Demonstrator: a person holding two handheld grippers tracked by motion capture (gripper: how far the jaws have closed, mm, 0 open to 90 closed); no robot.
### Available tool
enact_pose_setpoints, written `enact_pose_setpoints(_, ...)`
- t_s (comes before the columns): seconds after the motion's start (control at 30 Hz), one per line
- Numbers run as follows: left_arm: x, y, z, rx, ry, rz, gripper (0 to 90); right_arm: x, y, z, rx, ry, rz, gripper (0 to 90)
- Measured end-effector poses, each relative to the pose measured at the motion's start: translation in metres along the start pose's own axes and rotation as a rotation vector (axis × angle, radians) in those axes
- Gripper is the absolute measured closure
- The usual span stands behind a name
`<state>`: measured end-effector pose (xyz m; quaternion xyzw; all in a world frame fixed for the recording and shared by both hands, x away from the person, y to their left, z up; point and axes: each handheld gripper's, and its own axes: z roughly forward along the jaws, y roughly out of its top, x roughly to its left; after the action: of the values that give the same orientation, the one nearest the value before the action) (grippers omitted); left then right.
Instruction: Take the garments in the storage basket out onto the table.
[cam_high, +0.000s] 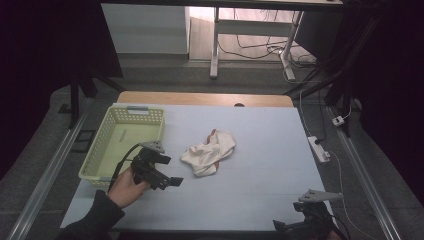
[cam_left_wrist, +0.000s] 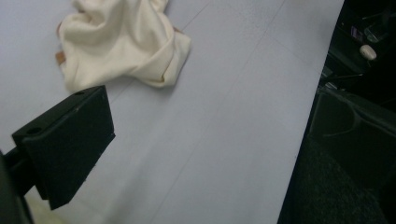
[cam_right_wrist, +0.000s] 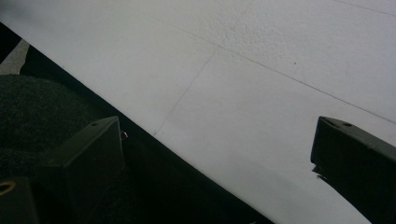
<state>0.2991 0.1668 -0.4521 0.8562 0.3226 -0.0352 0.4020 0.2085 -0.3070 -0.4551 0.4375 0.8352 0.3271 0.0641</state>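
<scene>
A crumpled cream cloth (cam_high: 209, 151) lies near the middle of the pale blue table cover (cam_high: 260, 150); the left gripper view shows the cloth (cam_left_wrist: 121, 42) at top left. A hand holds my left gripper (cam_high: 167, 181) just left of the cloth, apart from it and beside the basket. One black finger (cam_left_wrist: 70, 140) stands far to the left of that view, with nothing against it. My right gripper (cam_high: 295, 226) hovers at the table's near right edge. In its own view the right gripper (cam_right_wrist: 217, 128) is open, jaws wide apart, with bare cover between them.
A pale yellow-green plastic basket (cam_high: 111, 131) stands at the table's left side and looks bare inside. A white power strip (cam_high: 319, 149) lies on the floor to the right. The table's front edge (cam_right_wrist: 140, 135) runs under my right gripper.
</scene>
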Motion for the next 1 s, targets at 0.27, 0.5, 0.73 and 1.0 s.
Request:
enact_pose_setpoints(0.27,-0.001,-0.032,-0.024,-0.046,0.007,-0.064,0.0,0.0,0.0,0.0,-0.003,-0.002,0.0,2.4)
enact_pose_setpoints(0.5,-0.001,-0.06,-0.045,-0.082,0.045,-0.107,0.0,0.0,0.0,-0.001,-0.005,-0.006,0.005,2.4)
enact_pose_setpoints(0.73,-0.003,-0.088,-0.065,-0.129,0.087,-0.138,0.0,0.0,0.0,-0.001,-0.007,-0.011,0.001,2.3)
enact_pose_setpoints(1.0,-0.003,-0.118,-0.082,-0.157,0.121,-0.188,0.0,0.0,0.0,-0.001,-0.006,-0.013,0.002,2.3)
